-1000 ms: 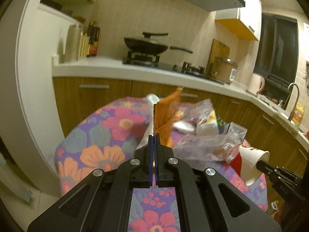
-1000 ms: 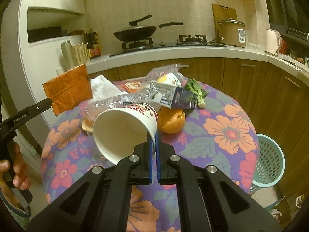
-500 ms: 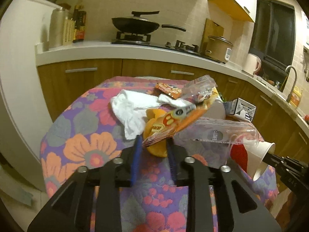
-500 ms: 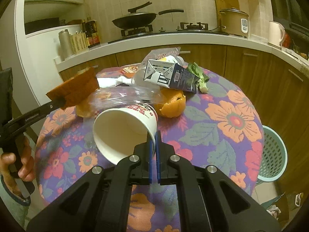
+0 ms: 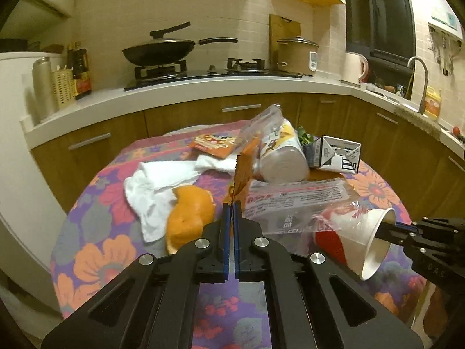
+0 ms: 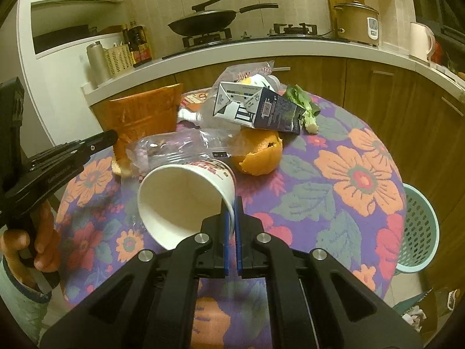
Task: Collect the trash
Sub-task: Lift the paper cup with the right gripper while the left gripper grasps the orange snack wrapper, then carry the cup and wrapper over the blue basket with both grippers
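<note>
- The paper cup (image 6: pixel 186 197) is held on its side at the centre of the right wrist view, its open mouth turned toward the lens and its red printed base pointing away toward the heap of litter; its long axis thus runs from lower centre toward upper centre of the frame.
- The cup's lower right rim is pinched between the pressed-together jaws of the right gripper (image 6: pixel 231 218); a clear plastic bag (image 6: pixel 180 148) lies against the cup's upper side.
- The orange wrapper (image 6: pixel 142 116) stands nearly upright at the upper left of the same view, nipped at its lower left edge by the closed left gripper (image 6: pixel 112 136), whose handle is grasped by a hand (image 6: pixel 43 238) at the left edge.
- In the left wrist view the wrapper is seen edge-on, rising from the closed tips at centre frame.
- The green basket (image 6: pixel 418 226) stands at the right edge, below the table (image 6: pixel 363 180); the cup-bearing gripper is judged the nearer to it.
- The milk carton (image 6: pixel 258 110) and orange peel (image 6: pixel 258 154) lie on the cloth at upper centre.
</note>
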`<action>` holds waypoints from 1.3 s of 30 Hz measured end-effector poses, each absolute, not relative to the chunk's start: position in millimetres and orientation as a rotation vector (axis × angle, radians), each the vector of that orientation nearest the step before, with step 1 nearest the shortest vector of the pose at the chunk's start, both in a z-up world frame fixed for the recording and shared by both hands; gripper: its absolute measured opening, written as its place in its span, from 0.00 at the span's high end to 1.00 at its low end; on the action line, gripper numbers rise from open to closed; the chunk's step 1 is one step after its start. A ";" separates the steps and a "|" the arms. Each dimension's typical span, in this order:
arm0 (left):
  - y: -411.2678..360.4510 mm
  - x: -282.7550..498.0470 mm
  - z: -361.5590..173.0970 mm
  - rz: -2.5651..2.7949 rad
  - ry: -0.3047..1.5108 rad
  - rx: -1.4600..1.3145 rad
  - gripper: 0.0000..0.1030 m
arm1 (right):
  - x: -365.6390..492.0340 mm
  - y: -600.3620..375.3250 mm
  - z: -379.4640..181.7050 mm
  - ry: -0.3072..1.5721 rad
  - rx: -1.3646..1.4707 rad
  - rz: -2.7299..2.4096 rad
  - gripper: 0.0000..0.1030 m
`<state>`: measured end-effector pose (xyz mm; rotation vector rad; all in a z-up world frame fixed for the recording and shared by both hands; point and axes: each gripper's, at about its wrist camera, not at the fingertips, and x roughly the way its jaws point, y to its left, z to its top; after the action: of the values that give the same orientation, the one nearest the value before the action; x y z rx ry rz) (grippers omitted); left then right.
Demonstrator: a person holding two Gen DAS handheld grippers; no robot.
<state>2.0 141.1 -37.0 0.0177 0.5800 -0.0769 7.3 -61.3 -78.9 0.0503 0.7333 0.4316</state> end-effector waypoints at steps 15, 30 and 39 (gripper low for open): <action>132.8 15.6 -40.6 -0.087 0.613 -0.009 0.76 | 18.5 -57.4 -81.9 0.768 0.053 0.439 0.85; 116.8 30.7 -42.4 -0.096 0.647 0.012 1.00 | 11.5 -73.5 -78.5 0.753 0.059 0.439 0.99; 117.7 -8.4 -4.8 -0.110 0.518 -0.041 1.00 | -20.5 -89.3 -52.1 0.658 0.059 0.480 0.99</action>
<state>-8.4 117.7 -4.8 -0.0415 0.5180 -0.1104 -20.5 -89.3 -52.1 0.0593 0.6583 0.4803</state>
